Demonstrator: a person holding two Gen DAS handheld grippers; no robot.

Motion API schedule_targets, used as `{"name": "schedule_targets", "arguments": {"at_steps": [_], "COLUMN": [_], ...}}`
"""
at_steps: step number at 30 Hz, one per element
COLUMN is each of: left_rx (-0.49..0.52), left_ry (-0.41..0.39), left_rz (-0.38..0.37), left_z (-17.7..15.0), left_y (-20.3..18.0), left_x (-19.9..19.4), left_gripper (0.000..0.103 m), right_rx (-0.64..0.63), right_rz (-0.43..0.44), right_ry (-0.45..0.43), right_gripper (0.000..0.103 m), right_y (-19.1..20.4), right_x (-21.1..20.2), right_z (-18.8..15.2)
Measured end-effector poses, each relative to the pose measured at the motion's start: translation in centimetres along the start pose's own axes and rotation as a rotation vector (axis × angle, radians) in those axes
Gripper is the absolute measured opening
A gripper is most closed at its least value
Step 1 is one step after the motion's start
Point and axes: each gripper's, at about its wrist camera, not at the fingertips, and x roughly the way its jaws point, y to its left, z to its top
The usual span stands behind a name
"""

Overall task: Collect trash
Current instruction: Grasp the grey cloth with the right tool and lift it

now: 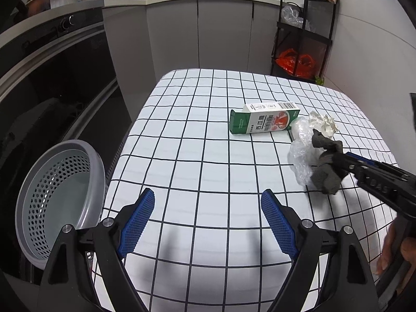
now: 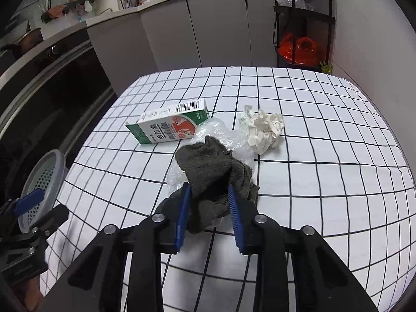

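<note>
Four pieces of trash are seen on the grid-patterned tablecloth (image 2: 325, 182): a dark grey rag (image 2: 213, 171), a crumpled clear plastic bag (image 2: 234, 140), a ball of crumpled white paper (image 2: 262, 130) and a green and white carton (image 2: 171, 124). The rag is pinched between the blue pads (image 2: 235, 215) of the right gripper (image 2: 208, 195), whose fingers are drawn close together on the cloth. From the left wrist view, the same rag (image 1: 326, 166) is seen bunched at the tip of the right gripper (image 1: 335, 160), and whether it is lifted clear of the table cannot be told. The plastic bag lies partly under and just behind the rag. The paper ball is found just beside the bag, on its right in the right wrist view. The carton lies on its side, close to the bag's other side.

The left gripper (image 1: 208, 202) is held over the near part of the table with its fingers spread wide and nothing between them. A grey perforated basket (image 1: 59, 200) stands just off the table's left edge. Kitchen cabinets (image 1: 197, 33) and a black shelf rack (image 1: 304, 31) are visible beyond the table.
</note>
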Motion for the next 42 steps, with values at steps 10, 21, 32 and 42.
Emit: {"name": "schedule_targets", "arguments": {"at_steps": [10, 21, 32, 42], "left_rx": [0.047, 0.036, 0.031, 0.038], "left_ry": [-0.022, -0.02, -0.012, -0.002], "left_rz": [-0.029, -0.025, -0.033, -0.036], "left_z": [-0.7, -0.8, -0.7, -0.9], "left_y": [-2.5, -1.9, -1.5, -2.4], "left_x": [-1.2, -1.2, -1.0, -0.7], "left_gripper": [0.082, 0.082, 0.082, 0.082], "right_rx": [0.011, -0.019, -0.005, -0.076], "right_rz": [0.016, 0.044, -0.015, -0.019], "right_ry": [-0.019, 0.027, 0.13, 0.114], "right_gripper": [0.015, 0.036, 0.067, 0.018], "right_y": [-1.3, -0.8, -0.9, -0.1], "right_x": [-3.4, -2.9, 1.4, 0.6], "right_z": [-1.3, -3.1, -3.5, -4.0]}}
